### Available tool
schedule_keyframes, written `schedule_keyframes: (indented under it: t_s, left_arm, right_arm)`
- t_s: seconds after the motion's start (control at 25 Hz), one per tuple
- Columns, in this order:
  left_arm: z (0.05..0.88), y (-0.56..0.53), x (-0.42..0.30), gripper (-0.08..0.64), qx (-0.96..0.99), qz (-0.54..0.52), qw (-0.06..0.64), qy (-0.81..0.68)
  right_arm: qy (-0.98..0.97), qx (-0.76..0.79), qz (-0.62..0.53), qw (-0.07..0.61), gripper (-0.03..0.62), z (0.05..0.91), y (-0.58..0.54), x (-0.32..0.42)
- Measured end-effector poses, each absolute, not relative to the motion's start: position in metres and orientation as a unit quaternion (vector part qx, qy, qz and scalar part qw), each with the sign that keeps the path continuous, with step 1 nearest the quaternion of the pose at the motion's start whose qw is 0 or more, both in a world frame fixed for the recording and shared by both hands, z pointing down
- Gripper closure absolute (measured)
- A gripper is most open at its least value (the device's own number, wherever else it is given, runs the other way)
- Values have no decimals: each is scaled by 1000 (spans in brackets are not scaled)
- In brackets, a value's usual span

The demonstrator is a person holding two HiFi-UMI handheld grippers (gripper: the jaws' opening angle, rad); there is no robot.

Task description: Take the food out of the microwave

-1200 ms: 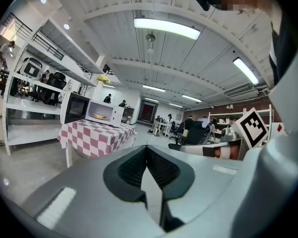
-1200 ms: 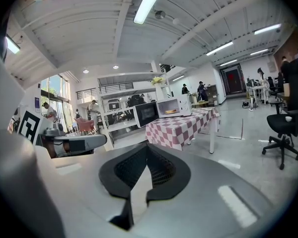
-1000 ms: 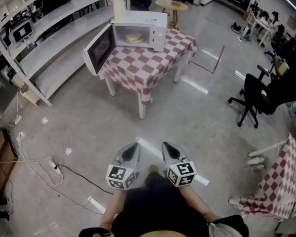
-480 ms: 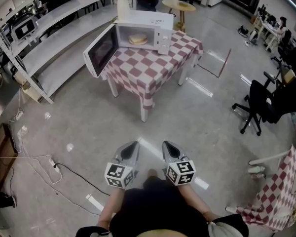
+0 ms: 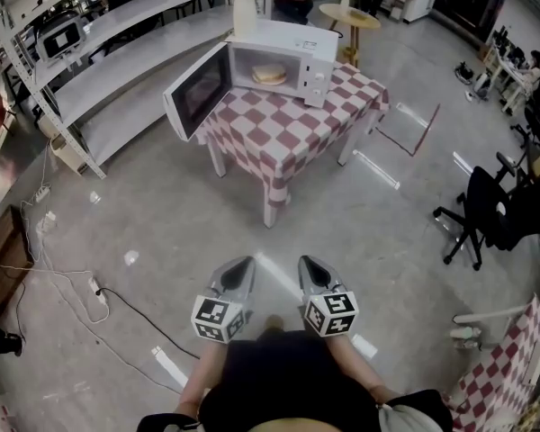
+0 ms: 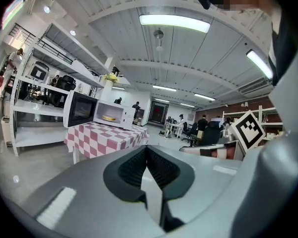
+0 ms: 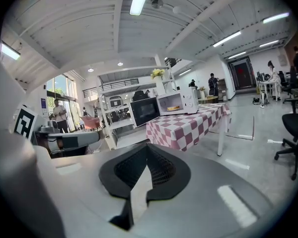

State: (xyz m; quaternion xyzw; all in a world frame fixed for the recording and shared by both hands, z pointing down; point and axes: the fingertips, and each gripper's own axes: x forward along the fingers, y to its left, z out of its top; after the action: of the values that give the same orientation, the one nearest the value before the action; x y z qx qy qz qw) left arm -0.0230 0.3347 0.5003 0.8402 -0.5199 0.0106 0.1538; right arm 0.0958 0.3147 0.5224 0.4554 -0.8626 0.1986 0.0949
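Observation:
A white microwave (image 5: 288, 54) stands with its door (image 5: 196, 90) swung open to the left, on a table with a red-and-white checked cloth (image 5: 283, 133). Inside it lies the food (image 5: 270, 75), a flat pale round on a plate. Both gripper views show the same microwave (image 6: 112, 115) (image 7: 181, 102) far ahead, with the food (image 6: 108, 118) (image 7: 173, 108) inside. My left gripper (image 5: 245, 263) and right gripper (image 5: 305, 262) are held side by side close to my body, well short of the table. Each is shut with nothing in it.
Grey shelving (image 5: 117, 52) runs along the left. Cables and a power strip (image 5: 97, 288) lie on the floor at left. A black office chair (image 5: 479, 212) stands at right, and another checked table (image 5: 508, 367) at the bottom right. A vase of flowers (image 5: 245, 5) stands behind the microwave.
The table and microwave have come closer and shifted right in the head view. Both grippers keep their place and stay shut.

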Motion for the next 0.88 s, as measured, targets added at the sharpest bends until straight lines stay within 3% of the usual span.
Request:
schedule_keyframes:
  t_s: [0.88]
  left_arm:
    - [508, 329, 4, 549, 832, 15, 164, -530]
  right_arm:
    - [-860, 449, 227, 89, 592, 536, 315, 126]
